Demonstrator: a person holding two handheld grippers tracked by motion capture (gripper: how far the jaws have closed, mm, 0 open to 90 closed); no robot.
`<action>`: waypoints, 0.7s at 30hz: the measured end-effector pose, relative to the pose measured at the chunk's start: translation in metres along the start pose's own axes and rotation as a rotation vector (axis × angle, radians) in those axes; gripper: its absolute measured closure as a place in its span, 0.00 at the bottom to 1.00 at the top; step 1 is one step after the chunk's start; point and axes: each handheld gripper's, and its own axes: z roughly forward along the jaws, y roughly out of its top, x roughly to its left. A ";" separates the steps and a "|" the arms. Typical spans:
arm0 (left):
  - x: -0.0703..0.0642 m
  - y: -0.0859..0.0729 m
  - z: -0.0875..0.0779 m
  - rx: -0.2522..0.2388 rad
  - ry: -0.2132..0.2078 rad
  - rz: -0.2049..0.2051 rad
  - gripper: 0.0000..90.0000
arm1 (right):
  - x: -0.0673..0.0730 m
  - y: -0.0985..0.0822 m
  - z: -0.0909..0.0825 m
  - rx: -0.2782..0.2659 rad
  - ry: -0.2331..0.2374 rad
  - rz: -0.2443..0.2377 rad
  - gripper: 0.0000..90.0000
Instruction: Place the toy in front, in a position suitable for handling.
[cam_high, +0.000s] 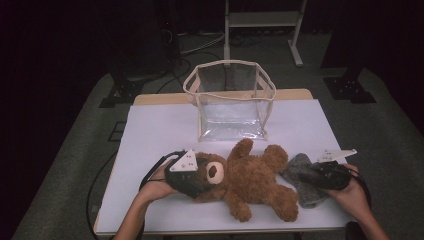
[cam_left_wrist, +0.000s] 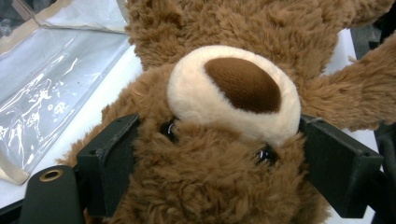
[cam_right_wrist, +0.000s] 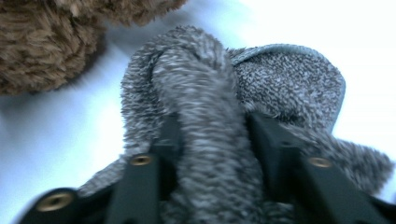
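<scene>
A brown teddy bear (cam_high: 255, 180) lies on its back on the white table (cam_high: 160, 130), head to the left. My left gripper (cam_high: 200, 175) has its jaws on both sides of the bear's head; in the left gripper view the black pads (cam_left_wrist: 109, 163) press into the fur beside the cream snout (cam_left_wrist: 233, 84). To the right of the bear lies a grey knitted cloth (cam_high: 302, 175). My right gripper (cam_high: 320, 177) is on it, and in the right gripper view the jaws pinch a raised fold of the cloth (cam_right_wrist: 289, 79). A bear limb (cam_right_wrist: 42, 42) lies at that view's upper left.
A clear plastic bag (cam_high: 230, 100) with cream trim stands open at the back middle of the table, its wall close to the bear's head (cam_left_wrist: 46, 84). Dark floor, cables and a white frame lie beyond the table's far edge.
</scene>
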 end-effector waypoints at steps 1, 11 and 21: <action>0.000 0.000 0.000 0.001 0.003 0.001 0.21 | -0.001 0.000 -0.001 -0.003 0.006 0.015 0.77; -0.002 0.002 0.001 0.014 0.016 0.013 0.23 | -0.013 0.007 -0.037 -0.086 0.079 0.103 0.83; -0.002 0.005 0.005 0.015 0.024 0.002 0.25 | 0.049 0.075 -0.067 -0.178 0.254 -0.098 0.82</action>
